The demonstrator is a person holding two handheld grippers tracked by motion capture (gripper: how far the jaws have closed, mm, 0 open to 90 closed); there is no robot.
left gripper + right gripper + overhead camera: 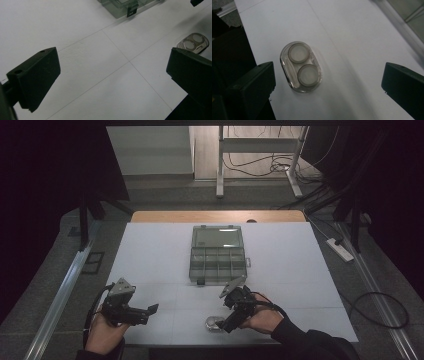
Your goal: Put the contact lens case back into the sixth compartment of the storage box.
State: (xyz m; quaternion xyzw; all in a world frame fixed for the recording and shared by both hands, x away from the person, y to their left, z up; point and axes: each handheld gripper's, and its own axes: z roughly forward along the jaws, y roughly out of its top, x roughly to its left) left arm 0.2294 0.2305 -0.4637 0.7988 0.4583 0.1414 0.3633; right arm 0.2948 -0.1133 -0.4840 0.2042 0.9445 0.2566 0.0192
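While both grippers gape empty, lens case (300,67) lies between right gripper (328,82) jaws, nearer one.

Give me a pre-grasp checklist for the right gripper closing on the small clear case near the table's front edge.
1. Right gripper open: ok, fingers spread wide.
2. Contact lens case between the fingers: not ok, it lies off-centre, close to one finger.
3. Case lying flat on the white table: ok.
4. Left gripper out of the way: ok, open, off to the side.
5. Compartment box open: ok, lid raised.
6. Fingers low enough to grip: cannot tell.
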